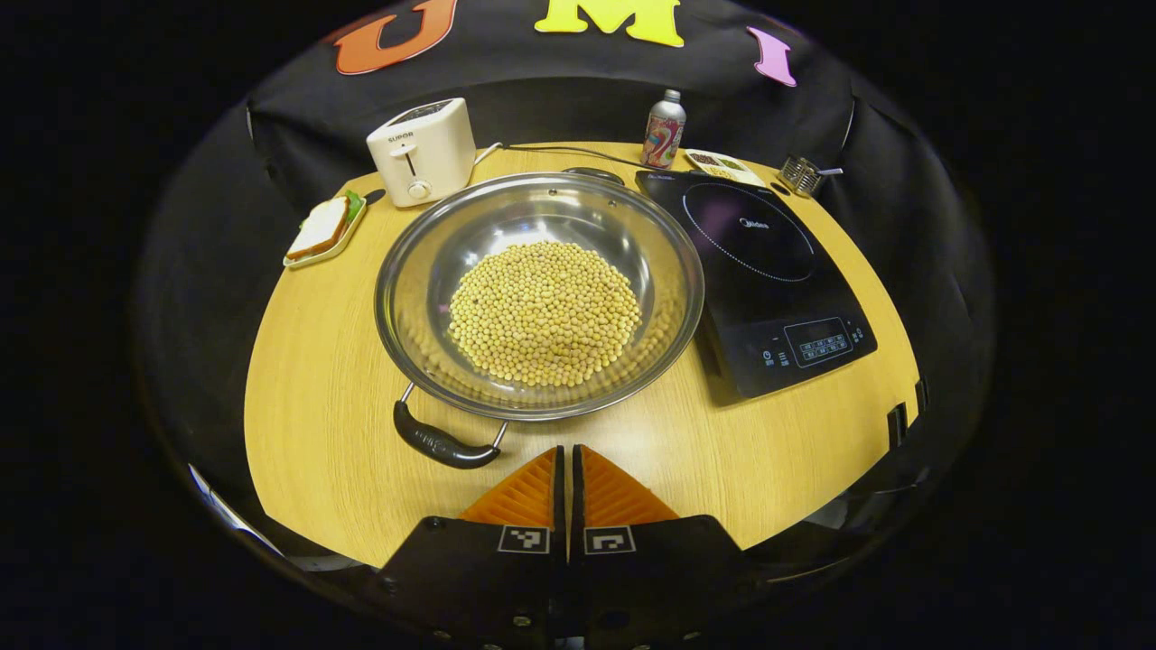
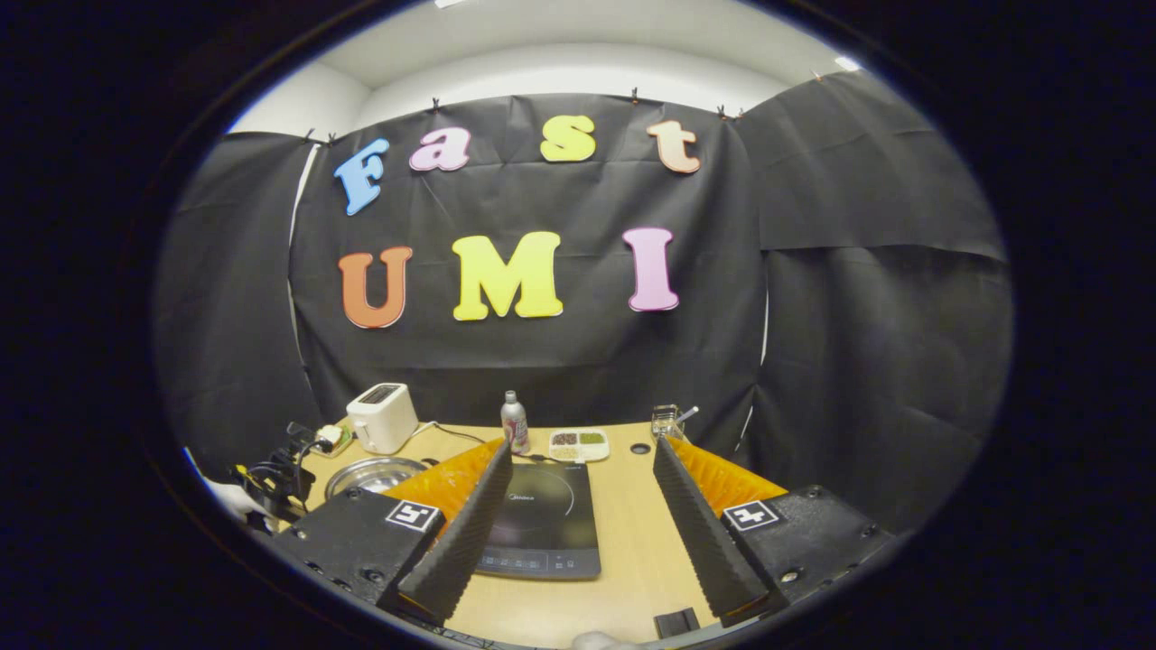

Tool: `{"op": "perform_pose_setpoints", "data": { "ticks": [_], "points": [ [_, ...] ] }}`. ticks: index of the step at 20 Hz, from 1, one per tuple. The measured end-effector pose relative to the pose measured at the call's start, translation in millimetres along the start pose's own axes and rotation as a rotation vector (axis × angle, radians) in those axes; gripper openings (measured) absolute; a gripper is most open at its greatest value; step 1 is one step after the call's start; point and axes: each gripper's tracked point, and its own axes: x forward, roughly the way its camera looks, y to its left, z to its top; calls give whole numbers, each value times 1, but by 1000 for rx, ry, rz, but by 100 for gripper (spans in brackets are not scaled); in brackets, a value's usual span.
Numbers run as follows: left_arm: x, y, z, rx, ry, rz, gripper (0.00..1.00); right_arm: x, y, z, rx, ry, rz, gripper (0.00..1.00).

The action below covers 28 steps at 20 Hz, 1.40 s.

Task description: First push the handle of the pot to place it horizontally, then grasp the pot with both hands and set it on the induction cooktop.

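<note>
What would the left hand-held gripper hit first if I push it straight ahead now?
Likely the pot's rim, just right of its black handle. The left hand-held gripper, jaws closed, points at it over bare table; height is unclear.

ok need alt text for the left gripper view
A steel pot of beans sits mid-table, its black handle toward the camera, just ahead of the shut left gripper. A black cooktop lies right of the pot; a toaster, a sandwich and a bottle stand behind.
</note>
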Motion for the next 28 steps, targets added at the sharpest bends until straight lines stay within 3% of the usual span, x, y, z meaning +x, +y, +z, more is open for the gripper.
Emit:
{"op": "perform_pose_setpoints", "data": {
  "ticks": [8, 9, 13, 14, 17, 18, 20, 21, 22, 23, 24, 28],
  "points": [
    [15, 27, -4, -16, 53, 29, 0, 12, 5, -2, 6, 19, 10, 99],
    [15, 32, -3, -16, 54, 41, 10, 14, 4, -1, 21, 23, 16, 99],
    [18, 48, -1, -25, 47, 65, 10, 19, -6, 4, 27, 38, 9, 97],
    [18, 52, -3, -28, 47, 71, 0, 21, -9, 5, 20, 39, 7, 99],
    [21, 65, -1, -37, 51, 86, 0, 23, -12, 11, 2, 34, 1, 99],
    [23, 69, 1, -44, 52, 91, 10, 23, -11, 11, 0, 36, 3, 99],
    [24, 74, 5, -49, 51, 98, 10, 22, -6, 10, -3, 41, 18, 99],
    [24, 79, 7, -52, 48, 107, 0, 22, -4, 10, -10, 45, 25, 99],
    [25, 81, 7, -53, 48, 112, 10, 23, -3, 8, -19, 49, 28, 99],
    [25, 84, 7, -58, 45, 116, 0, 23, -2, 9, -22, 47, 29, 99],
    [25, 85, 8, -63, 44, 116, 10, 23, 1, 9, -22, 45, 33, 99],
    [30, 97, 12, -74, 36, 128, 10, 22, 8, 6, -32, 48, 42, 99]
  ]
}}
